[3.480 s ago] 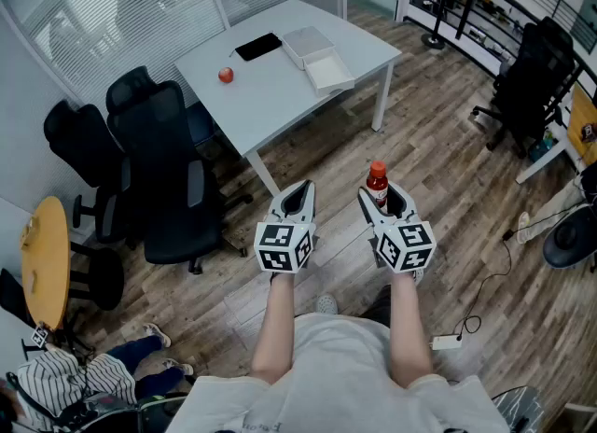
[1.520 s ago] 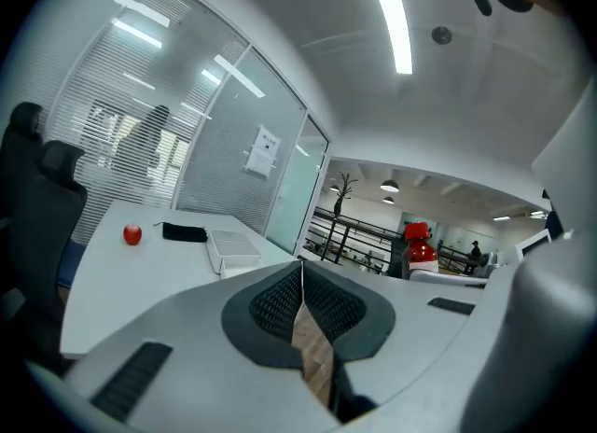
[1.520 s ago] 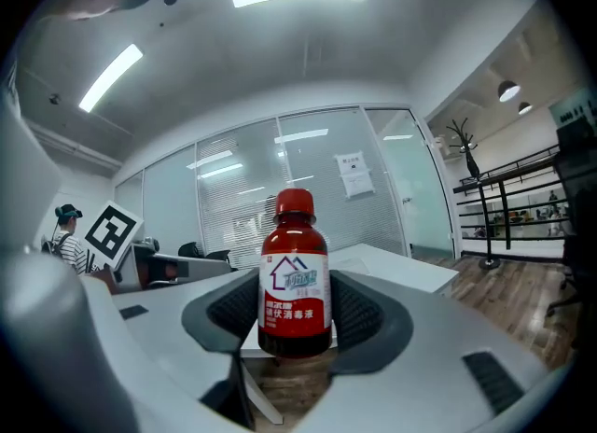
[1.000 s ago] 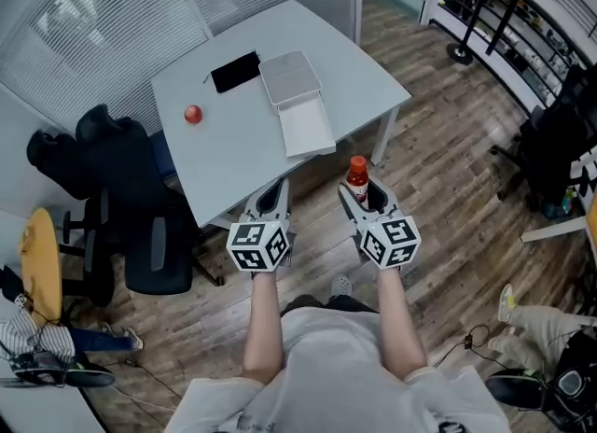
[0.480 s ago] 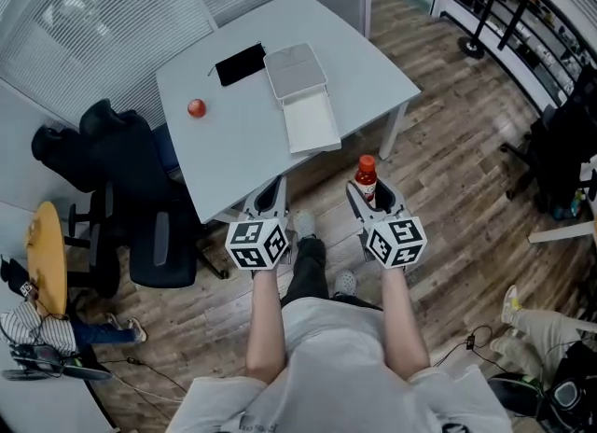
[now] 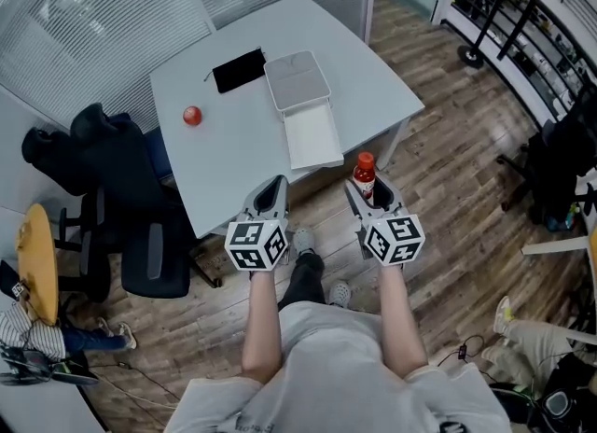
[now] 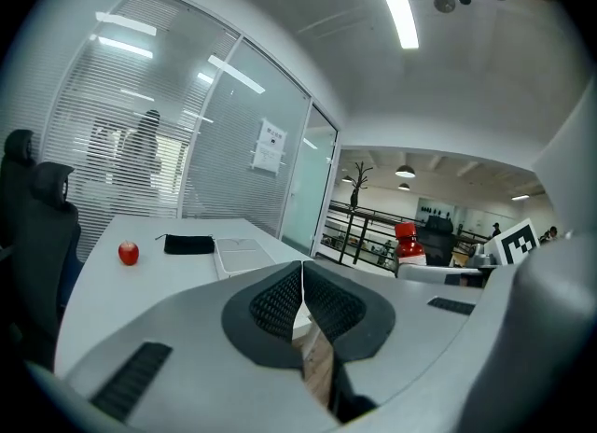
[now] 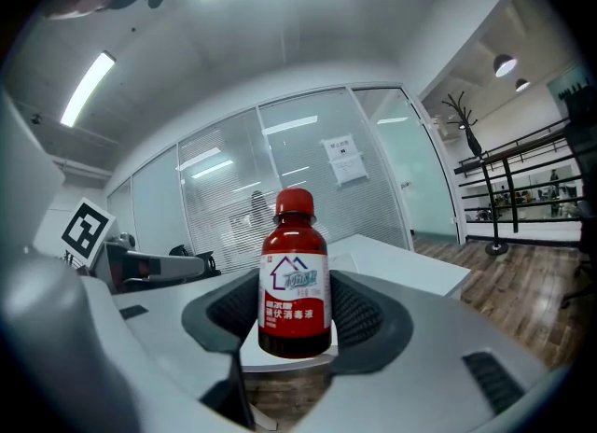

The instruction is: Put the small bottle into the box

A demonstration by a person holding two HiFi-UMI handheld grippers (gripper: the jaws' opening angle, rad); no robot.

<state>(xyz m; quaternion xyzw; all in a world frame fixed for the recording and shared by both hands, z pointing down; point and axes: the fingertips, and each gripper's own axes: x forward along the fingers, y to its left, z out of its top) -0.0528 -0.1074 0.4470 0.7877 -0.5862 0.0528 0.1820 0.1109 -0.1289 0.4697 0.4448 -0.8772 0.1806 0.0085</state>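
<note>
My right gripper (image 6: 367,196) is shut on a small dark-red bottle (image 6: 363,175) with a red cap and a white label; the bottle (image 8: 295,277) stands upright between the pads in the right gripper view. An open white box (image 6: 312,136) lies on the white table (image 6: 233,151), with its lid (image 6: 297,80) beside it at the far side. My left gripper (image 6: 271,195) is shut with nothing in it; its pads (image 7: 278,302) meet. Both grippers hang near the table's near edge, above the wooden floor.
A red apple (image 6: 192,116) and a black pouch (image 6: 239,70) lie on the table. Black office chairs (image 6: 117,198) stand at the table's left. Glass partition walls rise behind it. A yellow round table (image 6: 35,263) and a person's legs (image 6: 65,338) are at far left.
I have stepped closer to the table; it now sits nearer both grippers. The bottle stays held in the right gripper throughout.
</note>
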